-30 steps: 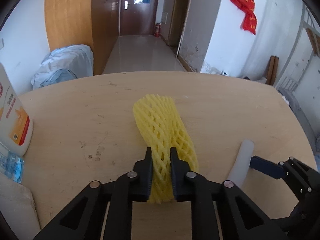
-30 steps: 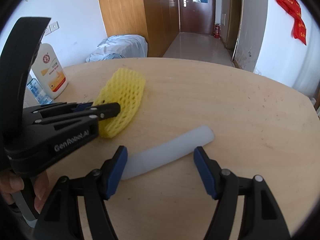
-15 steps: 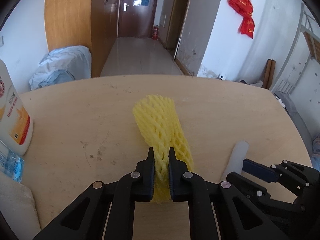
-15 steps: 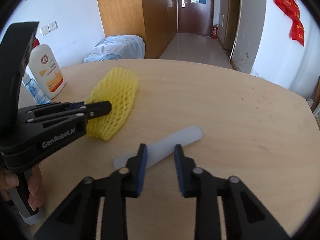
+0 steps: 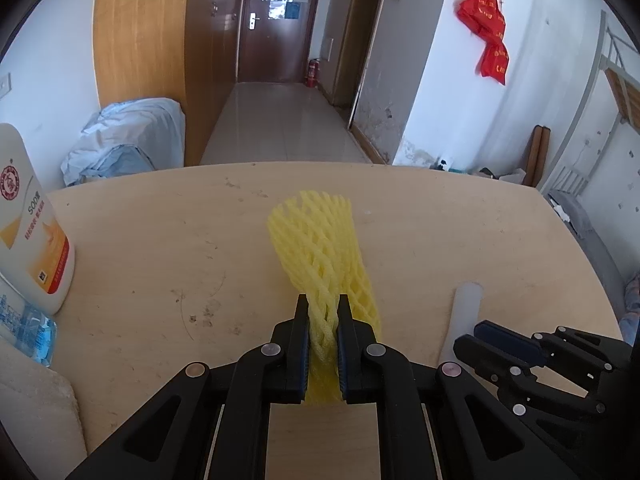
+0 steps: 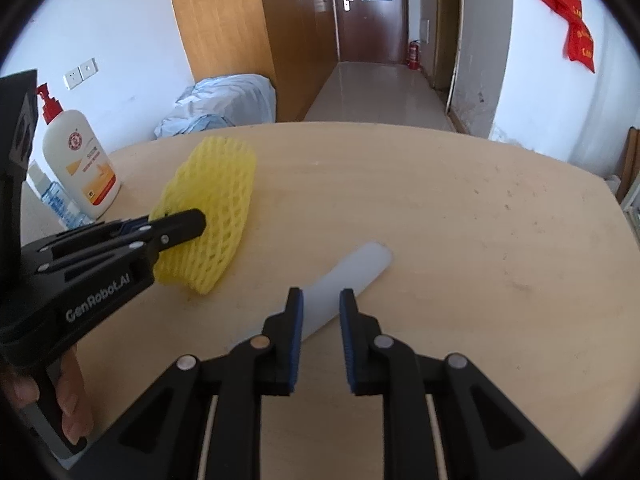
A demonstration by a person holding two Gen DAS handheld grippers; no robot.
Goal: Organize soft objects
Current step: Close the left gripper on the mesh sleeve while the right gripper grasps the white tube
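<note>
Your left tongs (image 5: 323, 314) pinch one yellow foam net sleeve (image 5: 316, 240); your right tongs (image 6: 321, 304) pinch one white foam tube (image 6: 352, 268); only the right view shows your hand (image 6: 60, 396).

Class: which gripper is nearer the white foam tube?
Right. The right gripper straddles the white foam tube; the left gripper is beside it, clamping the yellow foam net.

White pump bottle (image 6: 82, 164) at table's (image 6: 460, 216) left edge; red hanging (image 5: 486, 48) on wall.

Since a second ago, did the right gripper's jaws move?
Yes. The right gripper closed its jaws inward onto the white foam tube, which lies on the table.
</note>
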